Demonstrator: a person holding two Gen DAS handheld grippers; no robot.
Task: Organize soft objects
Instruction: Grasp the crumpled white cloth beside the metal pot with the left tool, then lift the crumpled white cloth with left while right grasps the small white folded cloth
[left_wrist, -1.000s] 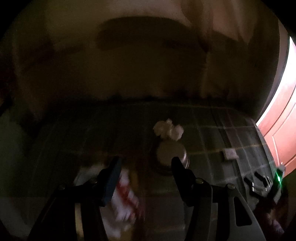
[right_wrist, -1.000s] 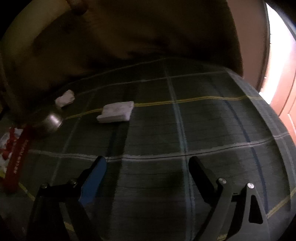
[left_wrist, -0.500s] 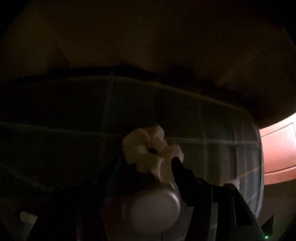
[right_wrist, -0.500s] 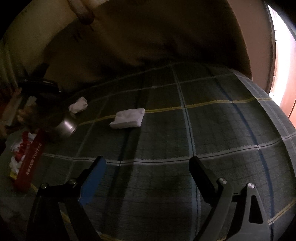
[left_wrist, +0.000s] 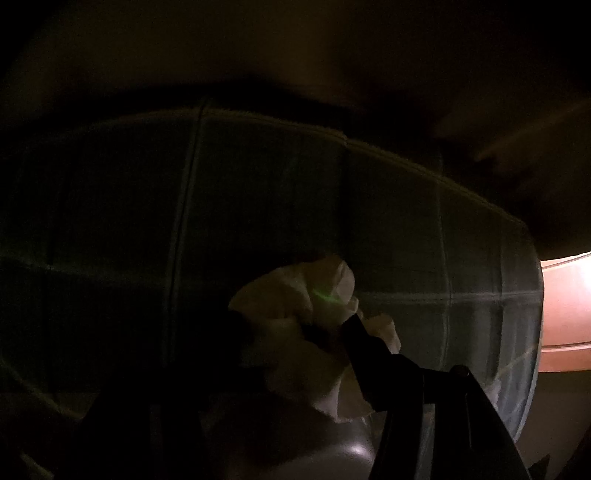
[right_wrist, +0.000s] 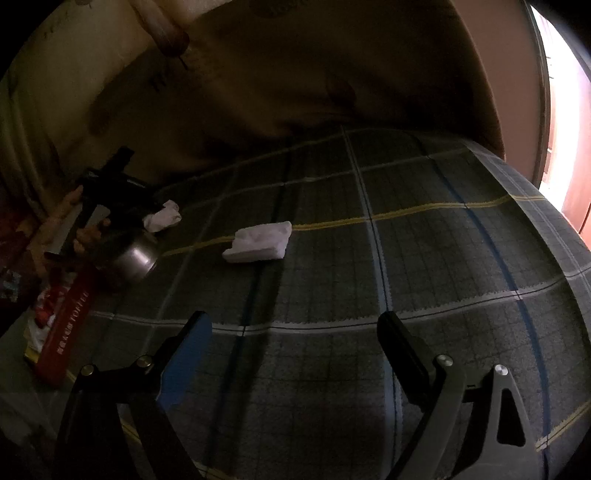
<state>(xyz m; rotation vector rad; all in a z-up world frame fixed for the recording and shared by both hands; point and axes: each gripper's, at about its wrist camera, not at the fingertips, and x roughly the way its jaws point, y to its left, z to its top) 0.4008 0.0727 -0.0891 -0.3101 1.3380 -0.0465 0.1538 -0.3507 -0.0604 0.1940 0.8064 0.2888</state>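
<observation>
Reaching over the steel cup (right_wrist: 135, 254), the left claw (left_wrist: 295, 328) straddles the crumpled tissue (left_wrist: 306, 314), closure impossible to tell, while the right claw (right_wrist: 293, 336) hangs apart, the folded cloth (right_wrist: 258, 242) lying untouched well ahead, so nothing looks sorted yet.

The left wrist camera sits low and very close behind the crumpled tissue (left_wrist: 306, 325), facing along the checked cloth (left_wrist: 461, 258) toward a dim wall. The right wrist camera stands higher and farther back, looking across the same checked cloth (right_wrist: 424, 258). Both views share the crumpled tissue (right_wrist: 162, 218) and steel bowl (right_wrist: 135, 254).
</observation>
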